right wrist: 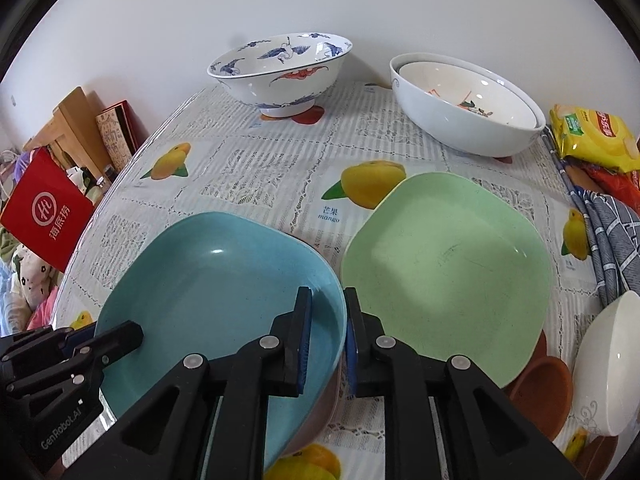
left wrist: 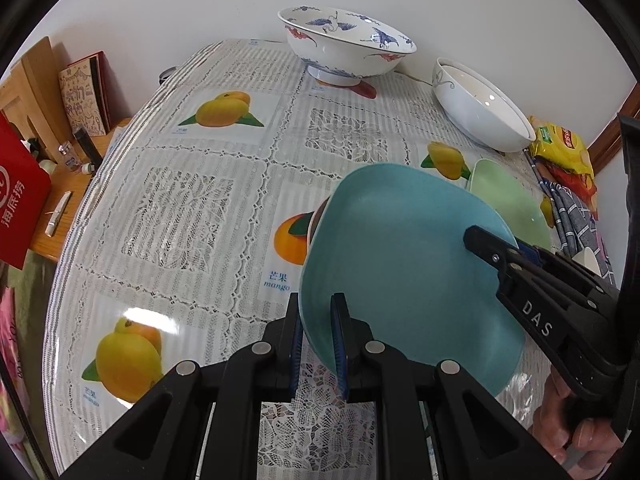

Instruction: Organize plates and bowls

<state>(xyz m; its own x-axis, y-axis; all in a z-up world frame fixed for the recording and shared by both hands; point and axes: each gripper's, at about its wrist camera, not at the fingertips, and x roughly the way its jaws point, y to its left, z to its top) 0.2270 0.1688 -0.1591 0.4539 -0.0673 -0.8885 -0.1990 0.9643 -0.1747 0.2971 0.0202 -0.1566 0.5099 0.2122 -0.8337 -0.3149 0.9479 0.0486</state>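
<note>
A blue square plate (left wrist: 408, 264) (right wrist: 216, 288) is gripped at two edges. My left gripper (left wrist: 318, 344) is shut on its near left rim; it also shows in the right wrist view (right wrist: 120, 336). My right gripper (right wrist: 326, 340) is shut on its right rim and shows in the left wrist view (left wrist: 476, 240). A brown plate (right wrist: 320, 416) lies under the blue one. A green square plate (right wrist: 444, 268) (left wrist: 508, 200) lies flat to the right. A crane-painted bowl (right wrist: 280, 76) (left wrist: 344, 44) and nested white bowls (right wrist: 464, 108) (left wrist: 480, 108) stand at the back.
A small white bowl (right wrist: 608, 360) leans on a brown plate (right wrist: 540, 392) at the right. Snack bags (right wrist: 592, 136) and a blue cloth (right wrist: 608, 232) lie at the right edge. A red bag (right wrist: 44, 212) and a wooden side table (left wrist: 60, 176) stand left of the table.
</note>
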